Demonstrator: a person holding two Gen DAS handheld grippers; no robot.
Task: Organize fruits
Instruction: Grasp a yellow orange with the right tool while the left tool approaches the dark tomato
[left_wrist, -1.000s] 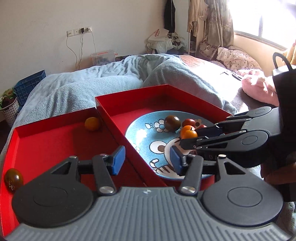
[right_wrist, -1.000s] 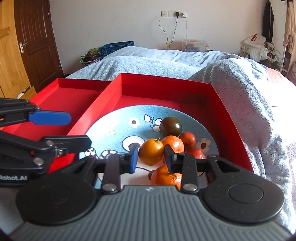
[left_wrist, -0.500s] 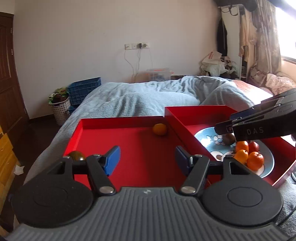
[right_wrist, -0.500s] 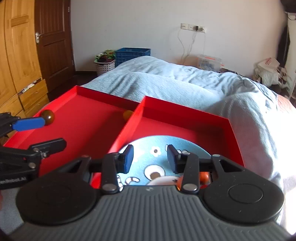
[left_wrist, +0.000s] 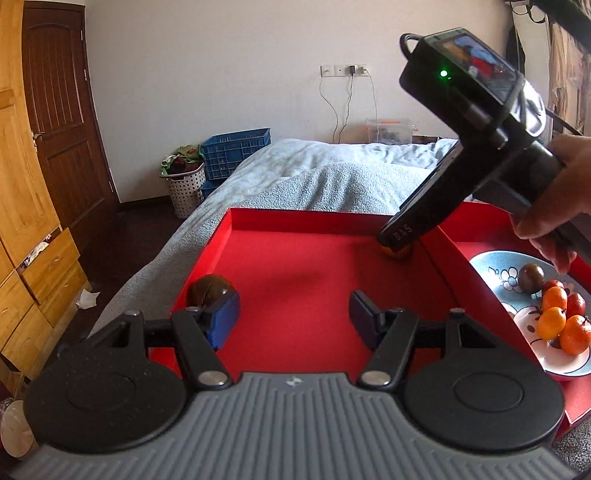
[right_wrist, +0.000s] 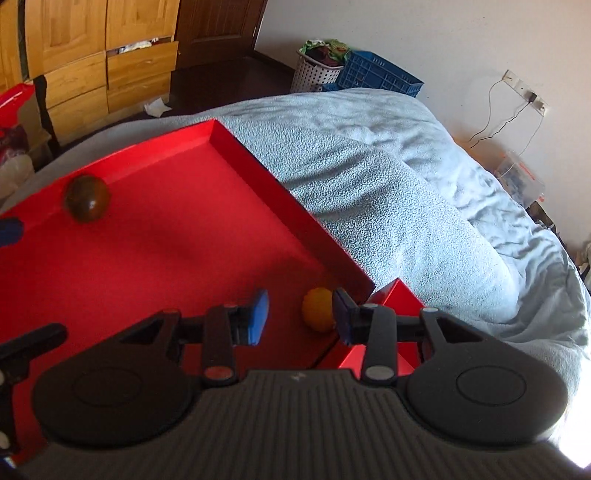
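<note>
Two red trays sit side by side on the bed. The left tray (left_wrist: 295, 280) holds a dark brown-green fruit (left_wrist: 210, 290) at its near left corner and a small orange fruit (right_wrist: 318, 309) at its far right corner. My left gripper (left_wrist: 291, 319) is open and empty, low over the tray, its left pad just in front of the dark fruit. My right gripper (right_wrist: 300, 317) is open, tilted down over the orange fruit, which lies between the pads against the right one. The right tray holds a blue patterned plate (left_wrist: 491, 264) with several oranges (left_wrist: 554, 321) and tomatoes.
The trays rest on a grey-blue blanket (right_wrist: 388, 177). A wooden wardrobe with drawers (left_wrist: 26, 258) and a door stand to the left. A white laundry basket (left_wrist: 184, 188) and blue crate (left_wrist: 236, 151) sit on the floor beyond the bed.
Both grippers have swung left from the plate tray to the left tray. My right gripper has dropped down around the orange fruit. My left gripper has neared the dark fruit.
</note>
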